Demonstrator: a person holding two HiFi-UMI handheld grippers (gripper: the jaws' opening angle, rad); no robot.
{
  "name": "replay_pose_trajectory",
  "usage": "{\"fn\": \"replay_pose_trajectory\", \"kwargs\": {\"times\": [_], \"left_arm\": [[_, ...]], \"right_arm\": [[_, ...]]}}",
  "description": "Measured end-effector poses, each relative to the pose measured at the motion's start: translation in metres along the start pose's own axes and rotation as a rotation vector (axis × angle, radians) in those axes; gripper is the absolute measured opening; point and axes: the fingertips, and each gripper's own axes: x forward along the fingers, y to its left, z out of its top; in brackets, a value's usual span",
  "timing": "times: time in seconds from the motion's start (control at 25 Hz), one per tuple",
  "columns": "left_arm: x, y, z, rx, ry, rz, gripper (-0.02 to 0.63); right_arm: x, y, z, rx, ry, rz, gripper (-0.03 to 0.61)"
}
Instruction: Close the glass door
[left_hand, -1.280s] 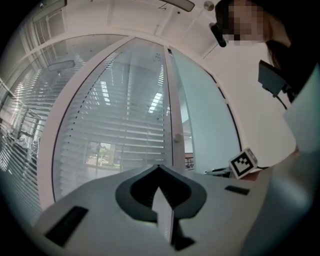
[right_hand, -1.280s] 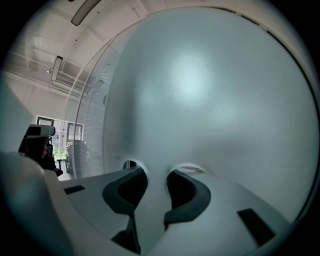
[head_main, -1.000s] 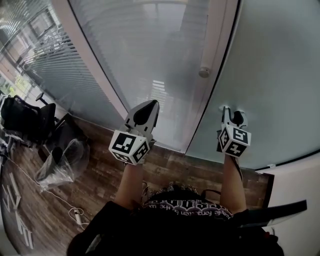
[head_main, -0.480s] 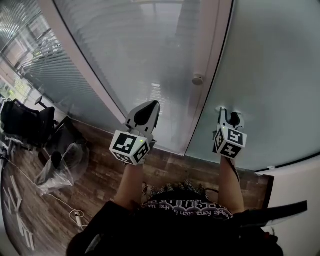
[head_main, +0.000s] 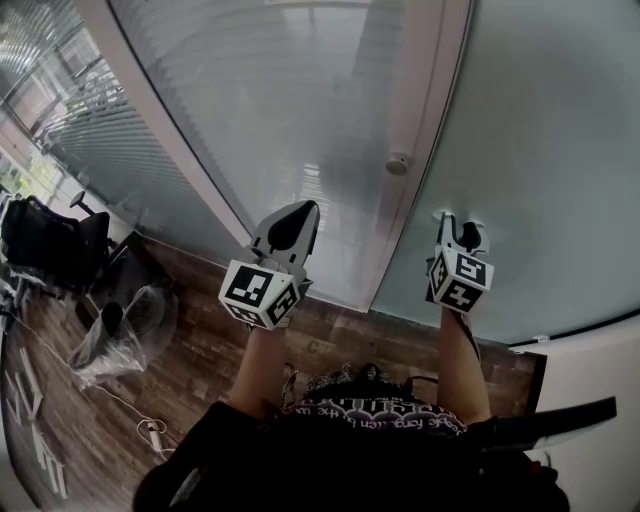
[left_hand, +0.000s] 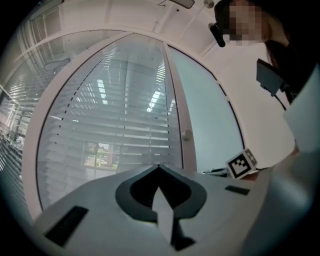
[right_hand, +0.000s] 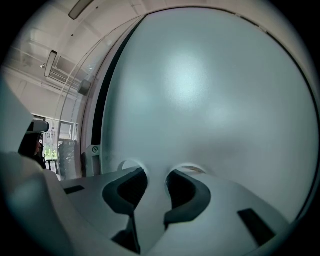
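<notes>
Right hand-held gripper (head_main: 455, 222) edged left — apart, at glass door (head_main: 540, 150) | left hand-held gripper (head_main: 298, 210) together

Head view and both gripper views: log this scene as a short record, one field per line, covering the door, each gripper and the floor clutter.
door: frosted glass door, dark strip along its left edge
right gripper: jaws apart, nothing between them, tips close at the frosted pane; contact unclear
left gripper: jaws together, empty, pointing at slatted blinds behind clear glass
frame: white post with a round knob
floor: wood planks; office chair and clear plastic bag at left
</notes>
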Motion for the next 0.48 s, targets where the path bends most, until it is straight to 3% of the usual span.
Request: {"fn": "replay_pose_trajectory", "kwargs": {"times": [0.48], "left_arm": [[-0.006,0.011,0.000,0.001,0.005,0.019,0.002]], "right_arm": [[0.004,-0.002,0.003,0.002,-0.008,-0.017,0.116]]}}
